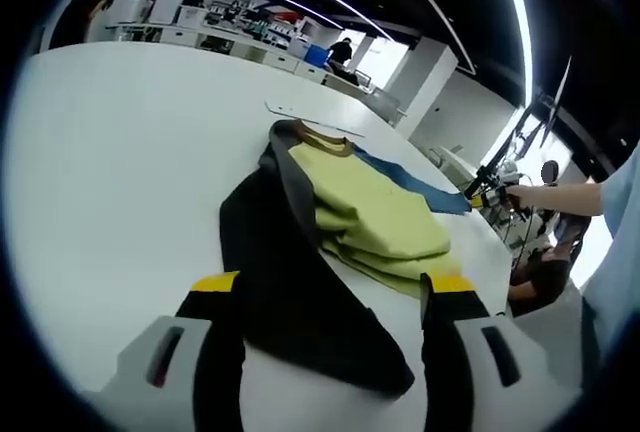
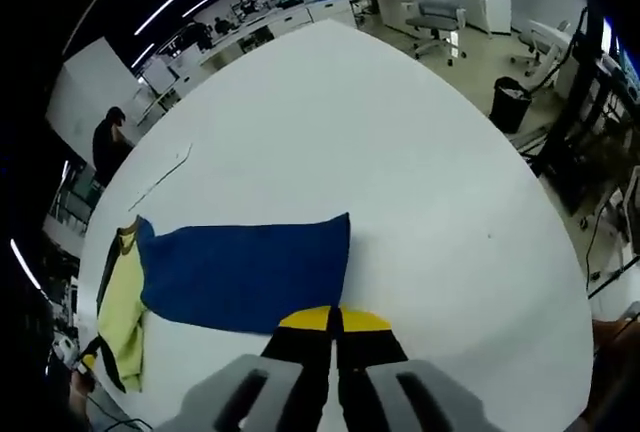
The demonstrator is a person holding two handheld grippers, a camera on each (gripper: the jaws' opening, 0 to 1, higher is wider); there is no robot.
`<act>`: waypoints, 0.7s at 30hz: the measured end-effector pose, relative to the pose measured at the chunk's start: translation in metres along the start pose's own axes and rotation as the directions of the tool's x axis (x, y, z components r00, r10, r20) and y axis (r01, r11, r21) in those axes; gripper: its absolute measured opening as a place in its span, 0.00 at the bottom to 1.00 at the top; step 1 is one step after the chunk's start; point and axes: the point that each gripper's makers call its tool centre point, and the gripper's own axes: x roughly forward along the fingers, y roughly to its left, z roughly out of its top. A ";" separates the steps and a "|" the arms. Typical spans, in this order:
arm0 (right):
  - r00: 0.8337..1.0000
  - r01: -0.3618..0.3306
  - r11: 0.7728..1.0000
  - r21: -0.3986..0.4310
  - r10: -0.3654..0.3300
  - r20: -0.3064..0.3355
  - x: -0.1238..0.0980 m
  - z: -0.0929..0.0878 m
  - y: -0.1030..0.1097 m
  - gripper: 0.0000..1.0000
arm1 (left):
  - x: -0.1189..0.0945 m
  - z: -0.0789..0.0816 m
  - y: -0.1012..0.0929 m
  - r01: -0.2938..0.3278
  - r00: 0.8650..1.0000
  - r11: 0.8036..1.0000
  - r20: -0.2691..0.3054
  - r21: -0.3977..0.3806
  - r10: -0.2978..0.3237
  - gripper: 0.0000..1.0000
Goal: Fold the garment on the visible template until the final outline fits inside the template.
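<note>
Garment (image 1: 375, 217) panels are lying in a partly folded heap on the white table (image 1: 120, 142): yellow-green cloth over a dark panel (image 1: 300, 292), with a blue panel (image 2: 245, 272) spreading flat beyond. The left gripper (image 1: 333, 287) is hovering with jaws spread wide over the dark panel, gripping nothing. The right gripper (image 2: 335, 320) is sitting at the blue panel's near edge, jaws pressed together (whether cloth is caught between them, I cannot tell). Folding looks midway; next, the blue panel probably needs carrying over the stack.
</note>
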 end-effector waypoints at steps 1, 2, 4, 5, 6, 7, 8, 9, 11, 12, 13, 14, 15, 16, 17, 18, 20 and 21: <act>1.000 0.001 1.000 0.009 -0.001 -0.012 0.001 -0.004 -0.001 0.00 | 0.000 0.000 -0.001 0.001 1.000 1.000 -0.001 0.002 -0.001 0.69; 1.000 0.005 1.000 0.001 -0.005 -0.020 0.002 -0.008 -0.002 0.00 | 0.000 0.000 -0.001 0.002 1.000 1.000 0.000 0.002 -0.002 0.69; 1.000 0.011 1.000 -0.007 -0.011 -0.025 0.002 -0.013 -0.002 0.00 | -0.001 0.000 -0.002 0.001 1.000 1.000 0.003 -0.002 -0.001 0.69; 0.999 0.009 1.000 -0.005 -0.010 -0.036 0.002 -0.018 -0.002 0.00 | -0.002 0.000 -0.002 0.001 1.000 1.000 0.003 -0.003 -0.001 0.69; 0.999 0.012 1.000 -0.009 -0.012 -0.037 0.002 -0.021 -0.002 0.00 | -0.002 0.000 -0.002 0.001 1.000 1.000 0.004 -0.004 -0.001 0.69; 0.999 0.016 1.000 -0.014 -0.016 -0.039 0.002 -0.023 -0.003 0.00 | -0.002 -0.001 -0.002 0.002 1.000 1.000 0.004 -0.005 -0.002 0.69; 0.999 0.016 1.000 -0.012 -0.016 -0.042 0.002 -0.025 -0.004 0.00 | -0.002 -0.002 -0.002 0.003 1.000 1.000 0.002 -0.006 -0.003 0.68; 0.999 0.017 1.000 -0.001 -0.017 -0.044 0.001 -0.028 -0.005 0.00 | -0.002 -0.002 -0.002 0.002 1.000 1.000 0.003 -0.005 -0.002 0.68; 0.999 0.019 1.000 -0.001 -0.019 -0.046 0.001 -0.031 -0.005 0.00 | -0.002 -0.002 -0.004 0.007 1.000 1.000 0.005 -0.012 -0.007 0.68; 0.999 0.019 1.000 0.000 -0.019 -0.050 0.001 -0.033 -0.005 0.00 | -0.001 -0.003 -0.005 0.007 1.000 1.000 0.005 -0.013 -0.007 0.68; 0.998 0.020 1.000 0.002 -0.019 -0.057 0.001 -0.035 -0.005 0.00 | -0.001 -0.003 -0.006 0.009 1.000 1.000 0.005 -0.013 -0.009 0.68; 0.998 0.021 1.000 0.001 -0.021 -0.058 0.001 -0.036 -0.005 0.00 | -0.001 -0.004 -0.006 0.012 1.000 1.000 0.004 -0.013 -0.012 0.68; 0.998 0.024 1.000 -0.005 -0.024 -0.055 0.001 -0.035 -0.006 0.00 | -0.001 -0.004 -0.007 0.012 1.000 1.000 0.004 -0.013 -0.012 0.68; 0.998 0.027 1.000 -0.004 -0.027 -0.056 0.001 -0.035 -0.007 0.00 | -0.001 -0.004 -0.007 0.013 1.000 1.000 0.005 -0.015 -0.013 0.68; 0.998 0.032 0.999 -0.004 -0.032 -0.052 0.001 -0.035 -0.007 0.00 | -0.001 -0.005 -0.007 0.013 1.000 1.000 0.004 -0.017 -0.013 0.68; 0.998 0.033 0.999 -0.005 -0.033 -0.051 0.002 -0.034 -0.007 0.00 | -0.002 -0.005 -0.007 0.012 1.000 1.000 0.005 -0.017 -0.012 0.68; 0.998 0.044 0.999 -0.018 -0.045 -0.048 0.003 -0.032 -0.007 0.00 | -0.002 -0.006 -0.007 0.011 1.000 1.000 0.004 -0.020 -0.011 0.68; 0.998 0.049 0.998 -0.027 -0.050 -0.042 0.003 -0.030 -0.008 0.00 | -0.002 -0.006 -0.007 0.010 1.000 1.000 0.005 -0.020 -0.010 0.68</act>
